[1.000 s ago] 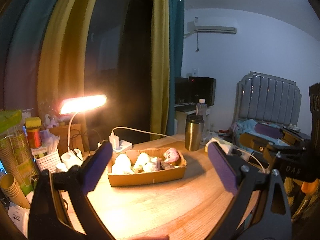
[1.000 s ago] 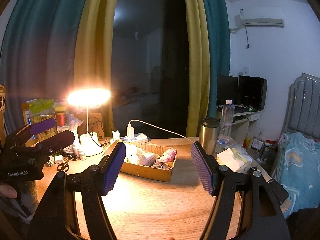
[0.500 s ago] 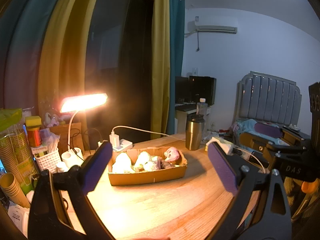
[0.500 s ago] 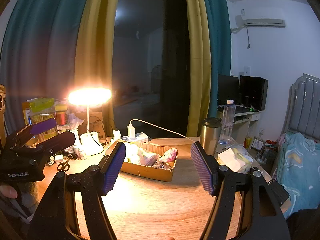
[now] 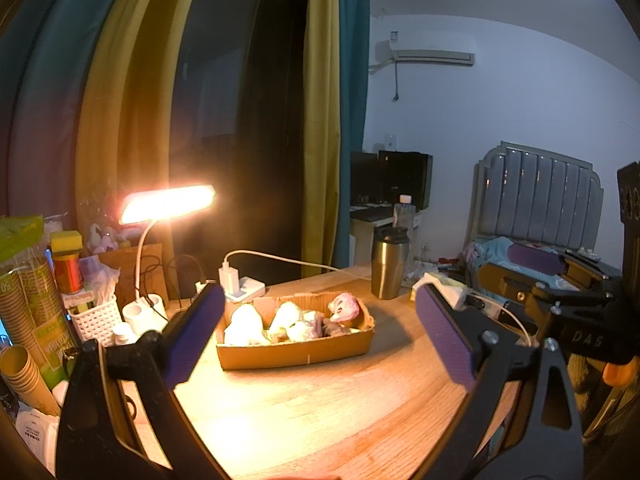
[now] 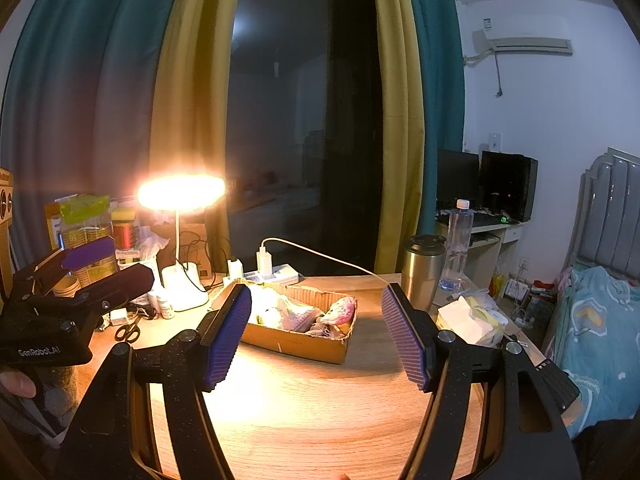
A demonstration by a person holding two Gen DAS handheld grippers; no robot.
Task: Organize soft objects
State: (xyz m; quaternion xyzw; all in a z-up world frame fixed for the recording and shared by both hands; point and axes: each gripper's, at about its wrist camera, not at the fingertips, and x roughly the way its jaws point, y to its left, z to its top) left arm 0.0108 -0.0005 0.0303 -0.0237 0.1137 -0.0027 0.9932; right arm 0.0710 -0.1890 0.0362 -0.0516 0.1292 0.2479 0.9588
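A shallow cardboard box (image 5: 296, 354) stands on the wooden table (image 5: 320, 408) and holds several soft toys, pale ones (image 5: 244, 324) at the left and a pink one (image 5: 344, 306) at the right. The box also shows in the right wrist view (image 6: 296, 346) with the pink toy (image 6: 342, 308). My left gripper (image 5: 316, 336) is open and empty, held above the table short of the box. My right gripper (image 6: 316, 336) is open and empty, also short of the box. Each gripper shows at the edge of the other's view, the right one (image 5: 560, 280) and the left one (image 6: 80, 268).
A lit desk lamp (image 5: 168, 204) stands behind the box on the left beside a power strip (image 5: 240, 284) with a white cable. A steel tumbler (image 5: 388, 268) and a tissue pack (image 6: 472, 320) stand at the right. Paper cups (image 5: 24, 320) and a basket (image 5: 94, 316) crowd the left edge.
Both grippers have drifted very slightly; the box sits a touch lower in both views. Nothing was taken hold of or let go.
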